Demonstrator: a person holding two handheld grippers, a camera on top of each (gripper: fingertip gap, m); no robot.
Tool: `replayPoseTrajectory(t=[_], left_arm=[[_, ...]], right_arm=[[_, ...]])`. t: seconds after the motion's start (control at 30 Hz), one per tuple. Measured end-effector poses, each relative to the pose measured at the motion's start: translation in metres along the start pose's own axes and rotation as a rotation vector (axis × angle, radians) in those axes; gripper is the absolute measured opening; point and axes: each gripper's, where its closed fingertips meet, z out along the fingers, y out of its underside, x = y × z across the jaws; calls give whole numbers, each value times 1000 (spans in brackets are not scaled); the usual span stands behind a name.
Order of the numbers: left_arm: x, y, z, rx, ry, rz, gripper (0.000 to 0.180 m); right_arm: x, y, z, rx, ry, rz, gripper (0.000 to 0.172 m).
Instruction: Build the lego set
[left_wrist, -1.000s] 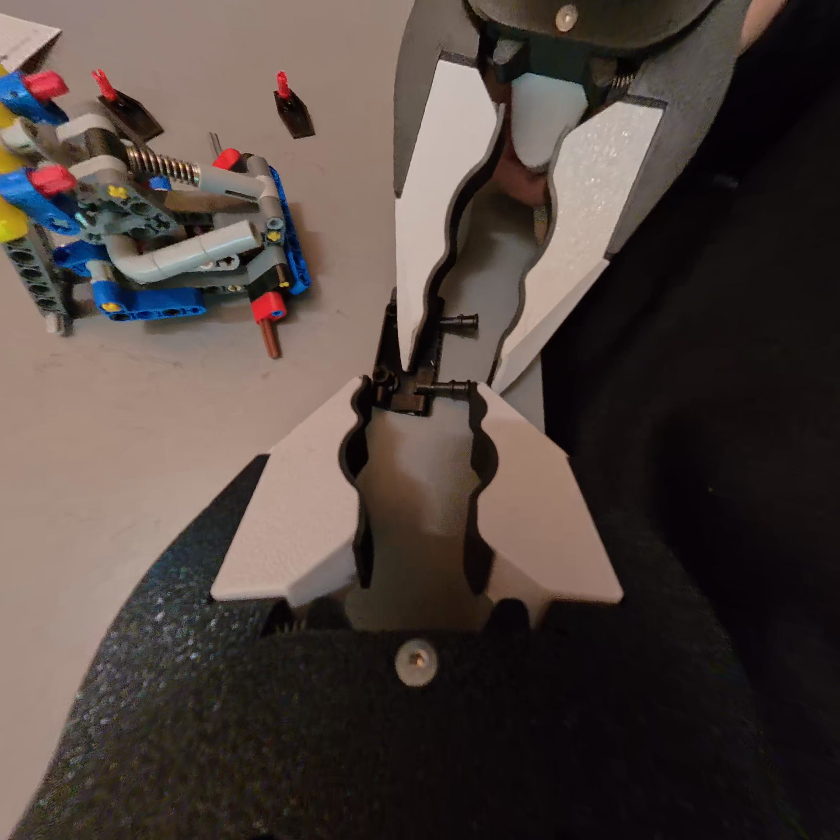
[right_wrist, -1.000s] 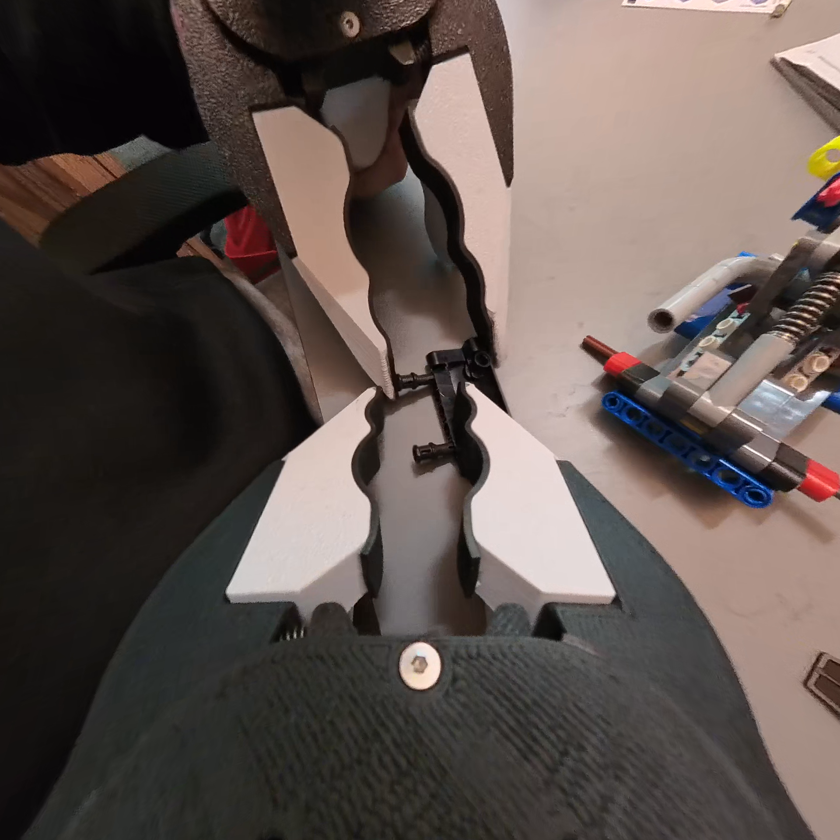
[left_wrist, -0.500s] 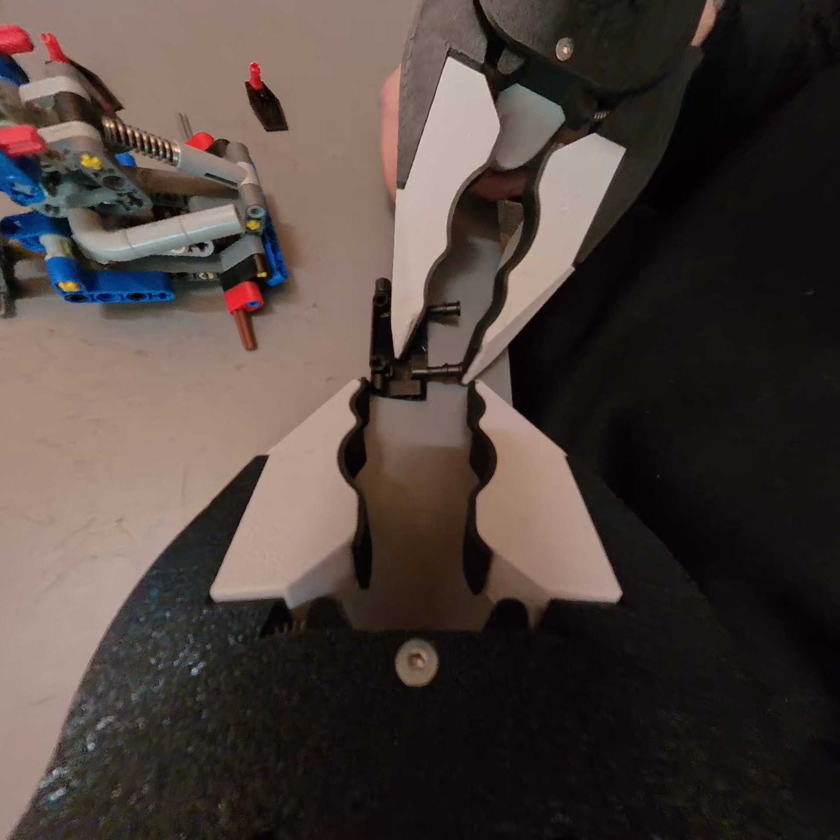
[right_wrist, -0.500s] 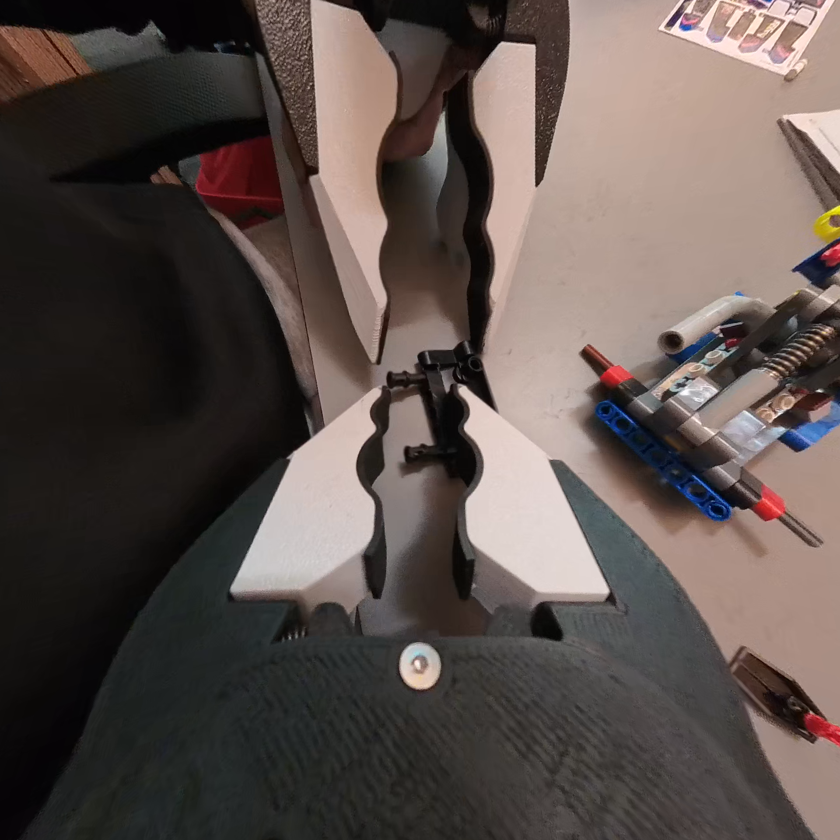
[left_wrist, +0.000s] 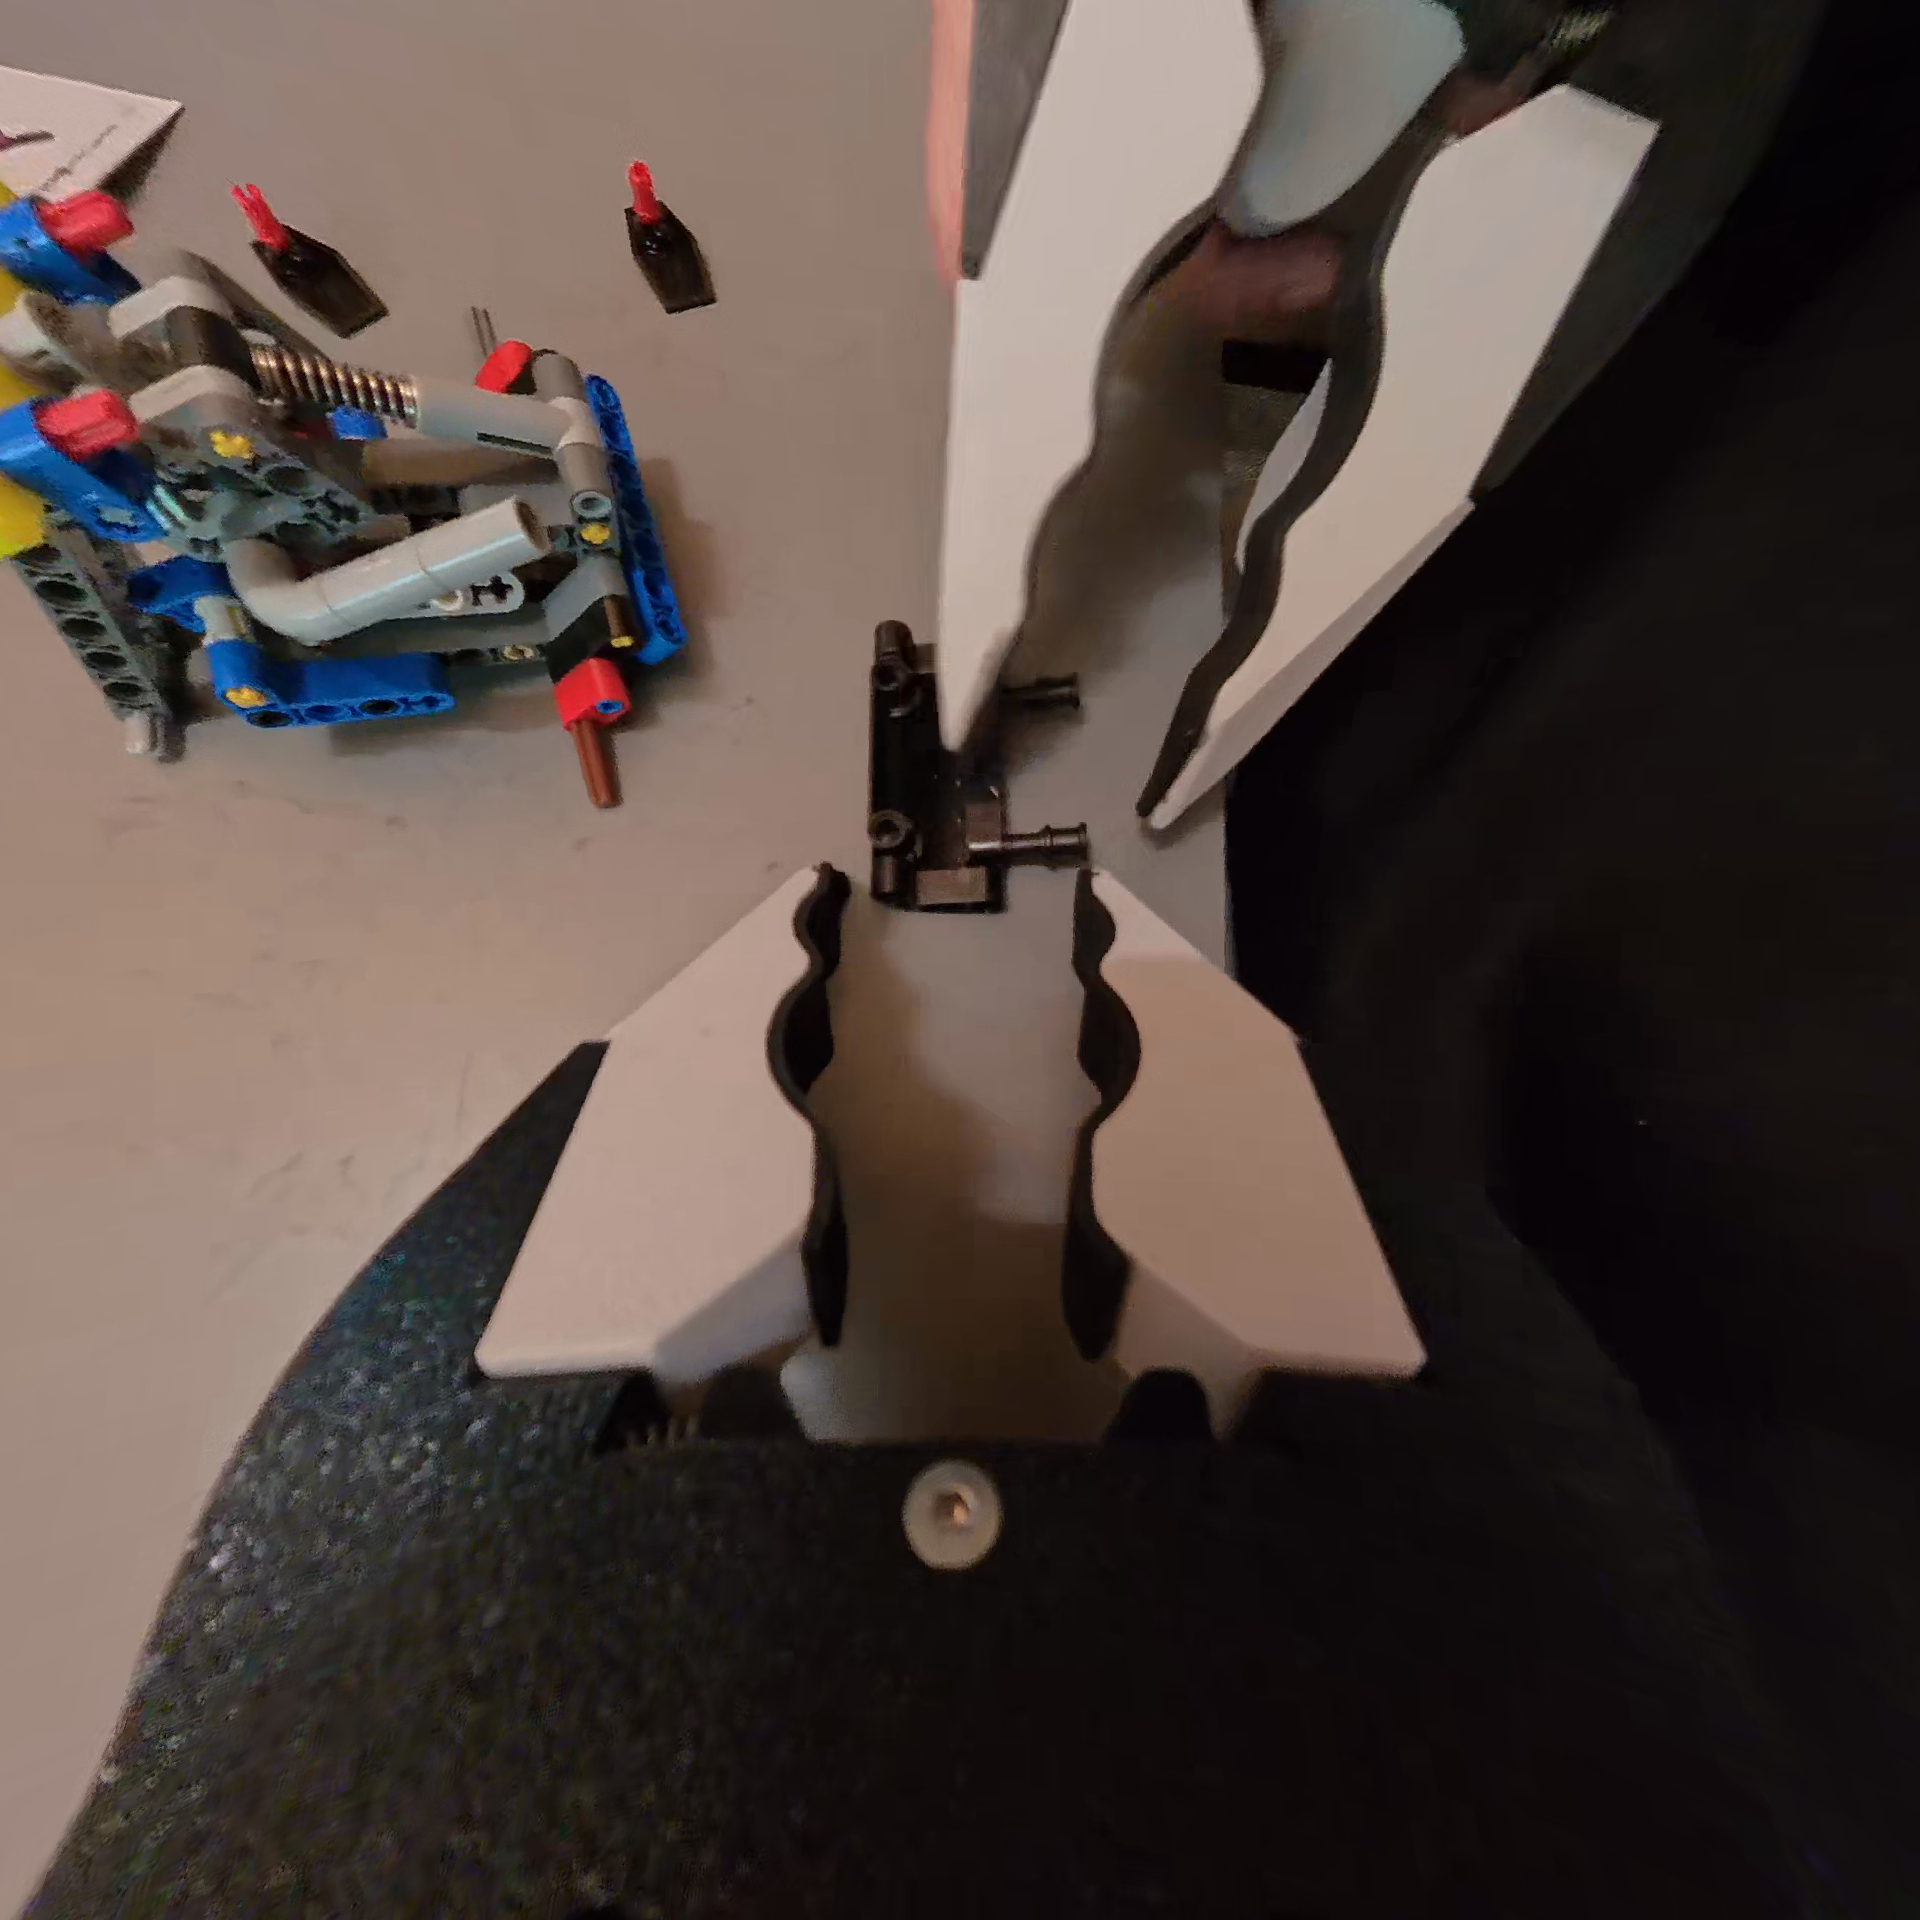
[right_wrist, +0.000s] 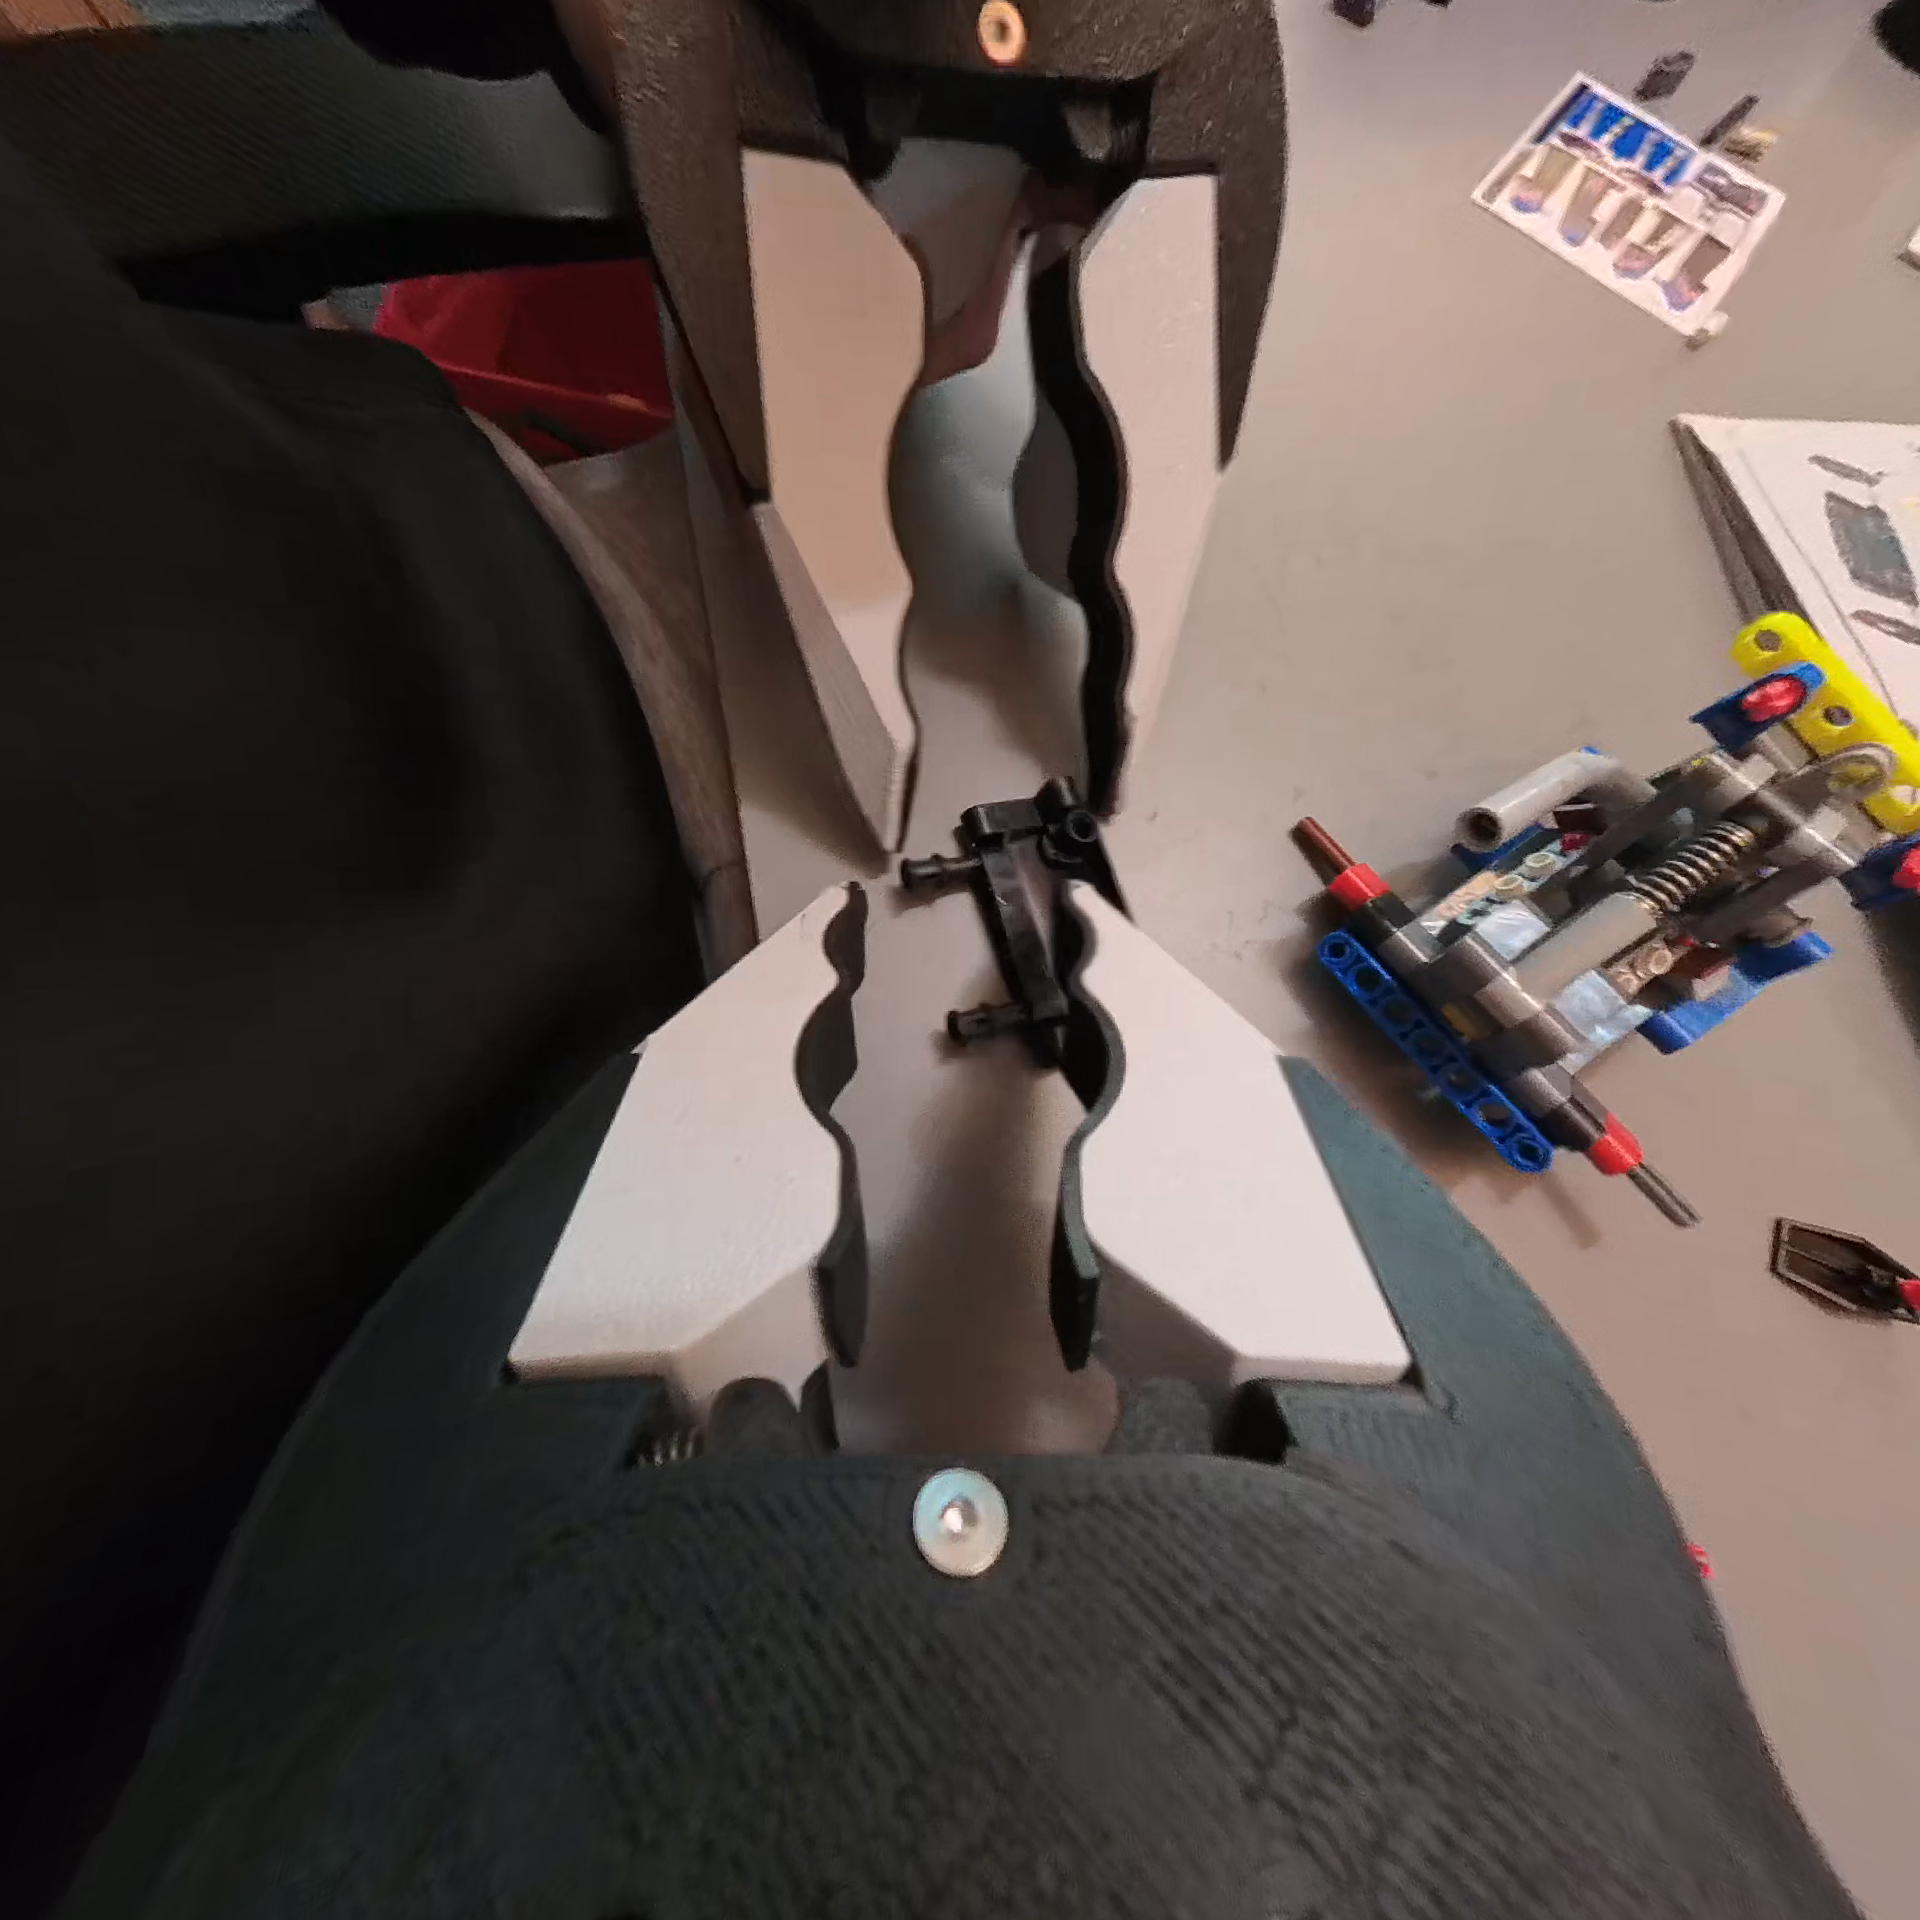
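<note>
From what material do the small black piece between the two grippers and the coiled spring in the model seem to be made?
Black piece: probably hard plastic, glossy, with moulded holes and thin pegs. Coiled spring: likely bare metal, silvery, each turn catching light. Neither can be confirmed by look alone.
</note>
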Motion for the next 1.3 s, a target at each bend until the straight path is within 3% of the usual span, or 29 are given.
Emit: replayPoseTrajectory(t=[0.13,0.2,0.3,0.43,0.53,0.73,1.3], left_arm=[[1,2,1,-10,-43,49,46],[3,3,0,-9,-43,47,47],[6,3,-2,2,-35,23,50],[5,1,-4,15,-42,4,50],[5,1,-3,13,-46,4,51],[5,3,-2,-2,-61,17,52],[-3,0,3,-15,-91,122,40]], right_arm=[[-6,5,5,-25,-18,-17,17],[-9,12,8,-70,-11,-62,0],[-9,10,8,-72,44,-113,0],[-14,1,0,-32,3,-97,15],[1,-9,-6,40,69,-96,14],[8,8,4,-53,129,-222,0],[9,2,12,-65,173,-289,0]])
